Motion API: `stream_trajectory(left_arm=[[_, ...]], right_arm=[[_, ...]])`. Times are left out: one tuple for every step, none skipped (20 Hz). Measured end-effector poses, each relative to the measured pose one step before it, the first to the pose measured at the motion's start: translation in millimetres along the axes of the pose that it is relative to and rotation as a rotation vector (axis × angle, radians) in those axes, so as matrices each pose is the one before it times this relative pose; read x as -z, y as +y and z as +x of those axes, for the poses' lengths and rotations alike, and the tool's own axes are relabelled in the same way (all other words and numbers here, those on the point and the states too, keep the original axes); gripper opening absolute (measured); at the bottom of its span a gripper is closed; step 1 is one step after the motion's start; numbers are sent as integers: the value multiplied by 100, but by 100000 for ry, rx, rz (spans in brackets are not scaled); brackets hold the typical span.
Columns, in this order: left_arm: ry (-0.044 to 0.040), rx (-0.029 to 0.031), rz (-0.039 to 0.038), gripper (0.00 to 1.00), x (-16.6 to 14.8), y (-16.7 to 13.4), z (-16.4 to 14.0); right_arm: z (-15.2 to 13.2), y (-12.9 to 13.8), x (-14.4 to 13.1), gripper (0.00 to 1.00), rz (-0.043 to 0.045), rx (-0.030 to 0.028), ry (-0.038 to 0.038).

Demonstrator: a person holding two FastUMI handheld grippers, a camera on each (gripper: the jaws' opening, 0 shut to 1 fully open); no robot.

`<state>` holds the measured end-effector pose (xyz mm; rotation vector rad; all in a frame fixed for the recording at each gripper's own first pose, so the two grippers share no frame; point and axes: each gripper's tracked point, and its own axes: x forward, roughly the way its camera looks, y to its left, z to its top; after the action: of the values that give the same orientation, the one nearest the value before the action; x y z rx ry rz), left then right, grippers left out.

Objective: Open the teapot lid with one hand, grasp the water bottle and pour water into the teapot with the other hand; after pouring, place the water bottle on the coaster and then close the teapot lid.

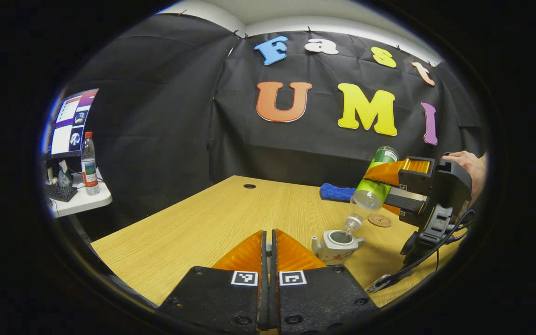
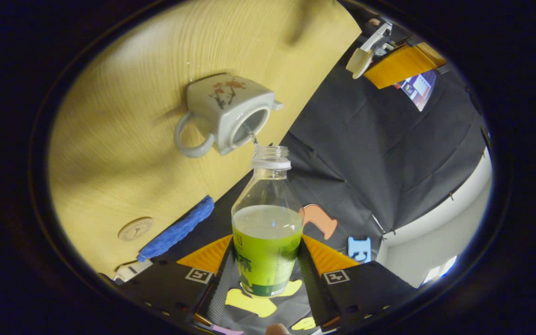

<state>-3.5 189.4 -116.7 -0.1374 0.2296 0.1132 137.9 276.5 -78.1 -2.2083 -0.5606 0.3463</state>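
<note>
A white teapot (image 1: 338, 246) with a flower pattern (image 2: 231, 116) stands lidless on the wooden table (image 1: 203, 223). My right gripper (image 2: 268, 244) is shut on a clear water bottle (image 2: 268, 223) with a green label. The uncapped bottle (image 1: 372, 190) is tilted mouth-down over the pot's opening, and a thin stream of water runs in. My left gripper (image 1: 269, 237) hovers left of the pot with its fingers together. In the right gripper view a cream teapot lid (image 2: 360, 61) sits pinched at the tips of the left gripper (image 2: 371, 60).
A round cork coaster (image 1: 380, 220) lies behind the teapot, next to a blue cloth (image 1: 338, 192). A hand (image 1: 470, 163) holds the right gripper (image 1: 391, 186). A side table at the far left carries another bottle (image 1: 89, 163) and a monitor (image 1: 70, 123).
</note>
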Motion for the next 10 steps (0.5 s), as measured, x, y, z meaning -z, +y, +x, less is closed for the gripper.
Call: stream_trajectory(left_arm=[[-16, 8, 27, 3, -57, -29, 74], [36, 25, 72, 3, 49, 22, -67], [-105, -99, -51, 3, -105, 78, 11], [91, 36, 15, 3, 105, -150, 43], [-109, -165, -47, 3, 59, 114, 14], [138, -257, -160, 3, -18, 287, -46], [-29, -611, -163, 3, -41, 167, -82], [-170, -684, -91, 3, 20, 36, 26], [-391, -476, -166, 3, -132, 96, 28], [-655, -199, -40, 3, -173, 103, -29]], right_arm=[[-229, 47, -51, 71, -561, 566, -196], [156, -117, -13, 71, -185, 152, -109], [-31, -11, -9, 71, -19, 86, -24], [-12, 9, -11, 71, 72, 106, -85], [-10, -22, -9, 71, 162, 143, -56], [10, 33, 43, 71, 460, 182, 19], [0, 82, 2, 71, 1038, 194, -276], [134, 41, 16, 71, 2069, 29, -232], [13, 237, 73, 71, 2555, -672, 88], [-50, 450, -2, 71, 4497, -1373, 83]])
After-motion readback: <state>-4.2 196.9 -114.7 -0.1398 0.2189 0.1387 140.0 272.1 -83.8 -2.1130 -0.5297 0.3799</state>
